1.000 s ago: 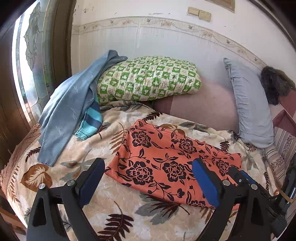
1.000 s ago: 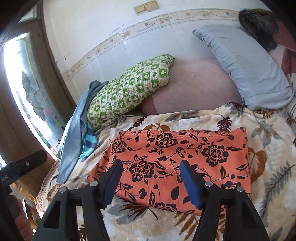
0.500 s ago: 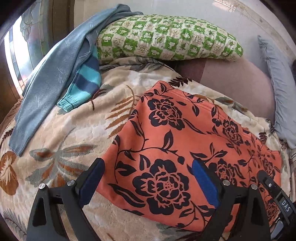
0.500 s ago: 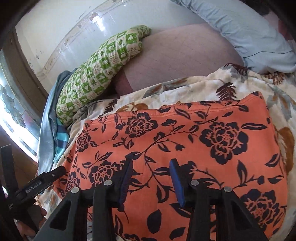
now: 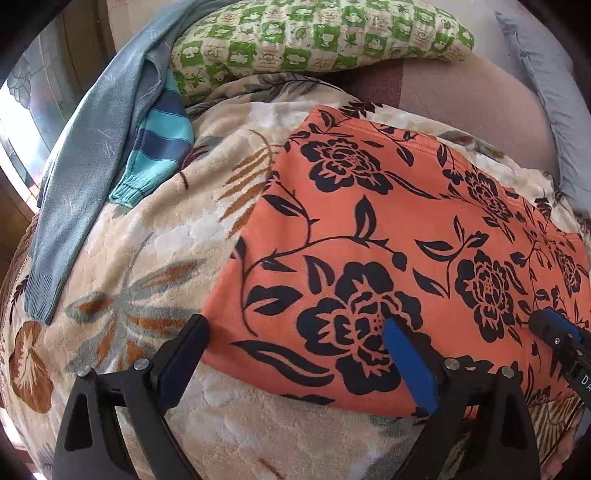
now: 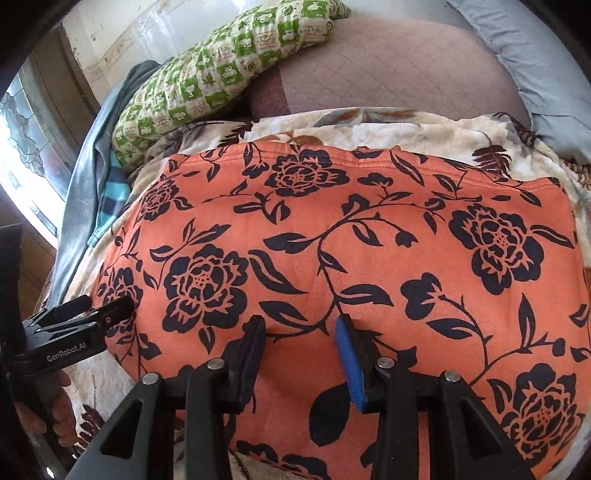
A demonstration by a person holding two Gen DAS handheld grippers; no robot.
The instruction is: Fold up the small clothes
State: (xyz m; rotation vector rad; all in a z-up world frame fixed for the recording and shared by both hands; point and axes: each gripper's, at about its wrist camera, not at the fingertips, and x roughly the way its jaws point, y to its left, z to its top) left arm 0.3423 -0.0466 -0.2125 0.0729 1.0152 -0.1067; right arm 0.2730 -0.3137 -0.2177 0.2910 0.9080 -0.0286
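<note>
An orange garment with black flowers lies flat on a leaf-print blanket; it fills the right wrist view. My left gripper is open wide, its fingers straddling the garment's near left corner. My right gripper is open with a narrower gap, low over the garment's middle near its front edge. The right gripper's tip shows at the right edge of the left wrist view. The left gripper shows at the left of the right wrist view.
A grey-blue garment and a teal striped sleeve lie at the blanket's left. A green checked pillow leans against the back wall. A grey-blue pillow lies at the back right. A window is on the left.
Both grippers have moved forward and down onto the orange garment. The right gripper's fingers have narrowed. The garment has not moved.
</note>
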